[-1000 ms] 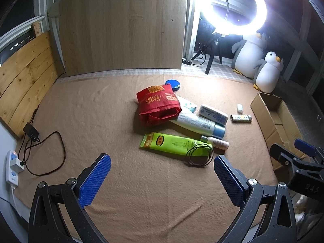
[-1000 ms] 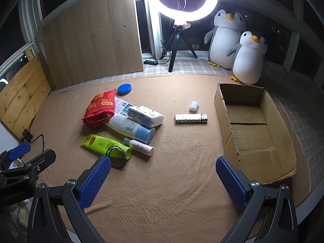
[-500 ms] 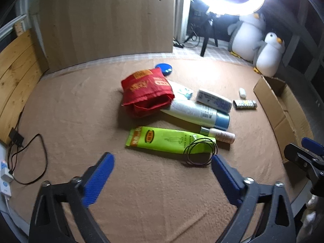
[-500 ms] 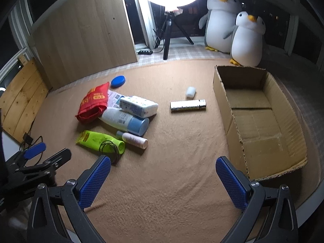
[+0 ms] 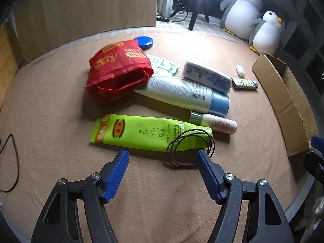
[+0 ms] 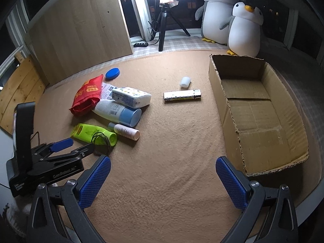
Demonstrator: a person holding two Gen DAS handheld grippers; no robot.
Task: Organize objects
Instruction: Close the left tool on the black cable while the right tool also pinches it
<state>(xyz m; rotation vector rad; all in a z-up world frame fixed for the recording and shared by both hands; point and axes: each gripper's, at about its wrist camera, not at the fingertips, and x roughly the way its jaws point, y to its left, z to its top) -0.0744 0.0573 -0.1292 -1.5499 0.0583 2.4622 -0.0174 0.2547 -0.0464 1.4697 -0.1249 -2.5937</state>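
Tan mat (image 5: 50,101), left claw (image 5: 162,155) spread beside green tube (image 5: 145,133).

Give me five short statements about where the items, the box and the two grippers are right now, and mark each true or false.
1. The cardboard box already holds the green tube. False: the box holds nothing, and the green tube lies on the carpet.
2. A black wire loop rests over the green tube's cap end. True.
3. The left gripper is shut on the red bag. False: it is open, near the green tube, and the red bag lies untouched.
4. The right gripper is open and holds nothing. True.
5. The blue lid sits inside the box. False: it lies on the carpet behind the red bag.
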